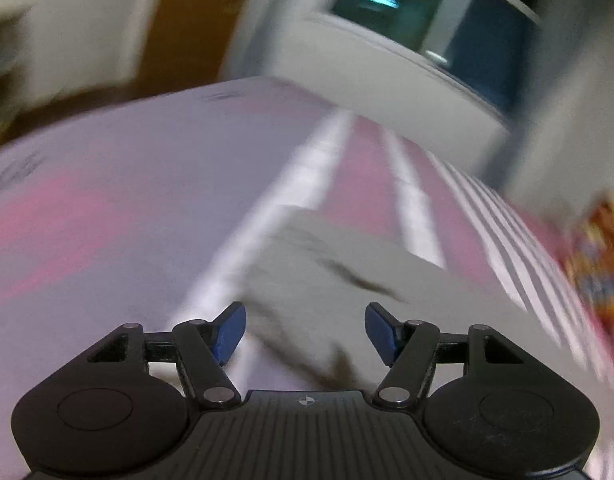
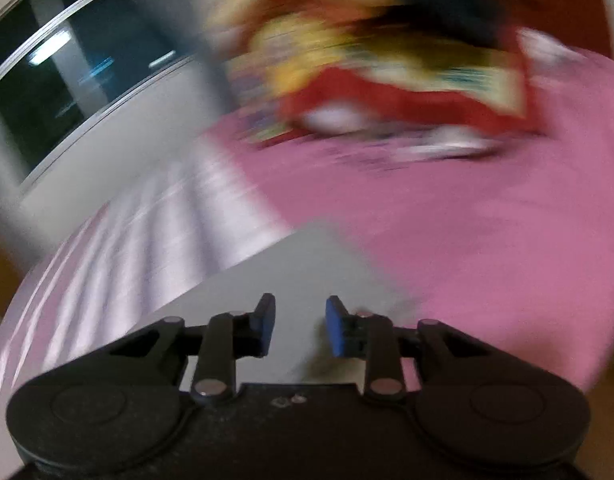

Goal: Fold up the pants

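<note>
L gripper point(image 1: 305, 332) and R gripper point(image 2: 300, 330): both released, nothing between pads, above grey pants point(image 1: 327, 264) on bed point(image 1: 107, 200).

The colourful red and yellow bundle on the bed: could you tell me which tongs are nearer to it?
Right, probably. The right tongs face the bundle directly across pink bedding. From the left tongs it appears only at the far right edge, off to the side.

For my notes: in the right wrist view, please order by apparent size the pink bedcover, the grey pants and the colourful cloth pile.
1. pink bedcover
2. colourful cloth pile, blurred and farther off
3. grey pants, partly hidden by the gripper, so 2 and 3 are unsure
</note>
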A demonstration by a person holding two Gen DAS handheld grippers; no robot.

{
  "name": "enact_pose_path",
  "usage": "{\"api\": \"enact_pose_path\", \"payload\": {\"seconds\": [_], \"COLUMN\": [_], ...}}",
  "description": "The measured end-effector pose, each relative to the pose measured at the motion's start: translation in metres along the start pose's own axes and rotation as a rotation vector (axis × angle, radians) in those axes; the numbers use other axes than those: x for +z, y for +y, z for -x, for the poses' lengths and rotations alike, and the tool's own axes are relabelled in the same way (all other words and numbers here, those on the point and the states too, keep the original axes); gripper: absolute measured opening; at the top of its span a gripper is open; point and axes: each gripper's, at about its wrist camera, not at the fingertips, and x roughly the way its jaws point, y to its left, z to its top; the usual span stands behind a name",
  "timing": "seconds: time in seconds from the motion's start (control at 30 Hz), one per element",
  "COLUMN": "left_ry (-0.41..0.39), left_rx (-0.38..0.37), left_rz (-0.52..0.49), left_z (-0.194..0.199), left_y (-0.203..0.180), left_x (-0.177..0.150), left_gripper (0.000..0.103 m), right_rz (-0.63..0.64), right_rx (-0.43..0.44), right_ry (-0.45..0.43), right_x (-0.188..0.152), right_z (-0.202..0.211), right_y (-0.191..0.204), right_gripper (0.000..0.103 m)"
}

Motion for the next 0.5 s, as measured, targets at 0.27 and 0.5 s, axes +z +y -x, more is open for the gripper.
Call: {"api": "enact_pose_path", "payload": {"seconds": [0.27,0.5], "left_ry": [0.215,0.132], "left_rx": [-0.181,-0.151], "left_rz": [-0.309,-0.265], "left_z": [-0.095,-0.09], "left_y": [-0.175,-0.161], "left_x": [-0.061,-0.033], "left_gripper": [0.068,0.07], "right_rz": [0.388,0.353], "right_rx": [0.277,0.291], "right_ry": [0.267,0.233], "right_x": [-0.068,-0.047], "right_z": [-0.09,-0.094], "right_y": [0.178,0.203], "right_gripper": [0.028,0.031]}}
